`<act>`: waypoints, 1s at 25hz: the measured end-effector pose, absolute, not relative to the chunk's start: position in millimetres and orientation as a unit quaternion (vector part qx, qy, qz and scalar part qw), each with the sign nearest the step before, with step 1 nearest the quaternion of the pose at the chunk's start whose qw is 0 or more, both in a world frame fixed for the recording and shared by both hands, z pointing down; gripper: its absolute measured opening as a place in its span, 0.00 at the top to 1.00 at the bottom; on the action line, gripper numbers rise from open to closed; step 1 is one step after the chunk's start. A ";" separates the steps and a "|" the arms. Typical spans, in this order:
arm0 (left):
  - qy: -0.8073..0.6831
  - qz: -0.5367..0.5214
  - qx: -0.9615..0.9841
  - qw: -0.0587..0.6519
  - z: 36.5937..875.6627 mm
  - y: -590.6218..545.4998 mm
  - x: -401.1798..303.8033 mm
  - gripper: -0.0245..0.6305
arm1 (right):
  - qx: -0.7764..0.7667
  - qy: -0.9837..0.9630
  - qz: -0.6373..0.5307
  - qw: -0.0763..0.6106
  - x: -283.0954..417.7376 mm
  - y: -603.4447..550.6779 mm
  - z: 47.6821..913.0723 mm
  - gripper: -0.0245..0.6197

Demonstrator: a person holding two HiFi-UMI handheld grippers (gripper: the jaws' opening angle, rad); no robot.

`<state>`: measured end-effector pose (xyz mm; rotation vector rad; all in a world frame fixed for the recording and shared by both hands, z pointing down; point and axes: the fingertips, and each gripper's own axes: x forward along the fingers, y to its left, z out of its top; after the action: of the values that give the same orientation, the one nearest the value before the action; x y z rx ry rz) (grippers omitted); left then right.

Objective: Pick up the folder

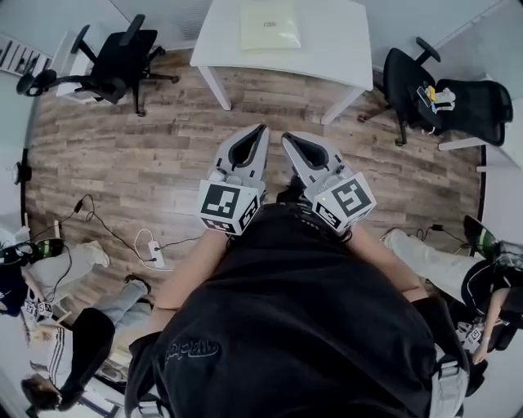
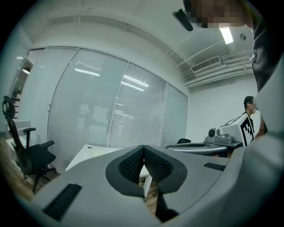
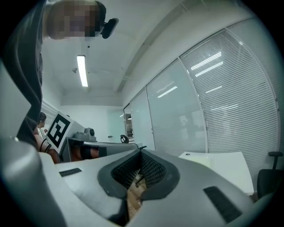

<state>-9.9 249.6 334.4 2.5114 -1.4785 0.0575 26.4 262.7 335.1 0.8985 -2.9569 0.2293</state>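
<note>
A pale cream folder (image 1: 270, 24) lies flat on the white table (image 1: 343, 49) at the far side of the room, well ahead of both grippers. My left gripper (image 1: 262, 128) and right gripper (image 1: 287, 137) are held side by side over the wooden floor, pointing towards the table. Both are shut with nothing between the pads. In the left gripper view the left gripper (image 2: 143, 149) has its ribbed pads touching, with the table (image 2: 95, 153) beyond. The right gripper view shows the right gripper (image 3: 141, 153) closed too, and the table (image 3: 222, 164) to its right.
A black office chair (image 1: 114, 57) stands left of the table and another (image 1: 453, 98) at its right. People sit on the floor at the left (image 1: 57, 326) and right (image 1: 490, 286) edges. A power strip (image 1: 155, 258) with cables lies on the floor. Glass walls with blinds (image 2: 88, 111) stand behind the table.
</note>
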 end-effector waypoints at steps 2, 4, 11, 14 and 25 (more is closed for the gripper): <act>-0.511 0.019 0.851 0.116 335.7 230.4 -3.6 0.94 | 0.283 -0.956 0.075 0.020 34.1 242.1 335.7 0.93; -0.516 0.019 0.848 0.116 336.2 211.4 6.6 0.94 | 0.277 -0.958 0.073 0.018 44.5 221.3 334.7 0.93; -0.518 0.010 0.847 0.121 335.1 144.4 55.1 0.94 | 0.272 -0.960 0.065 0.021 90.8 155.5 329.9 0.93; -0.513 0.010 0.850 0.123 338.2 127.0 80.5 0.94 | 0.273 -0.959 0.071 0.023 114.9 137.2 335.6 0.93; -0.488 0.026 0.860 0.144 353.0 79.3 111.0 0.94 | 0.293 -0.950 0.102 0.028 141.8 92.4 352.0 0.93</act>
<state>111.0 79.3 353.0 2.4800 -1.4073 0.0756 141.8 92.4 352.0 0.9056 -2.9332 0.3134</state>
